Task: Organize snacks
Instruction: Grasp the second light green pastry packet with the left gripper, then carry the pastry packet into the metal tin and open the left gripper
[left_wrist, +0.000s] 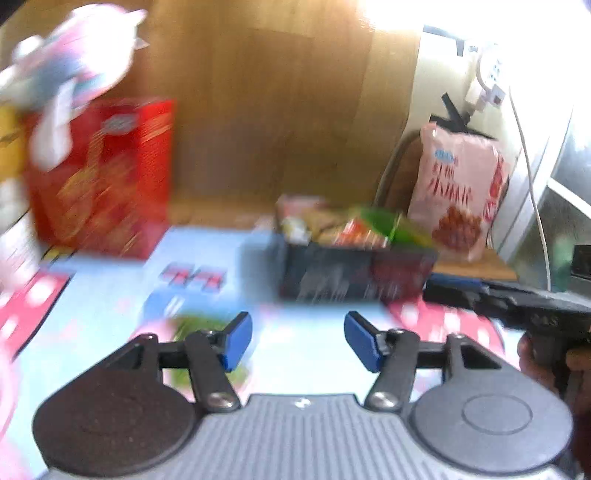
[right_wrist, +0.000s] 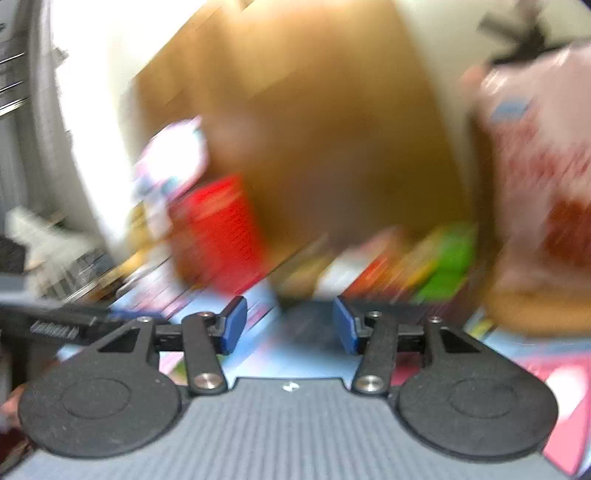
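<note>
Left gripper (left_wrist: 298, 340): matt black plastic linkage, bright metal pivot screws, smooth blue pads (left_wrist: 240, 339), ribbed grey housing. Right gripper (right_wrist: 290, 328): same finish. Wall panel (left_wrist: 258, 110) at 12 o'clock: wood, smooth satin grain. Pink snack bag (left_wrist: 458, 192) at 2 o'clock: glossy plastic film. Red box (left_wrist: 107, 177) at 10 o'clock: printed cardboard, blurred. Table cover (left_wrist: 303, 332): smooth printed sheet, slight sheen.

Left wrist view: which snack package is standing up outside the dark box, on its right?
The pale pink bag with red lettering, propped upright just right of the dark box. The red carton stands far left; the small packets sit inside the box.
</note>
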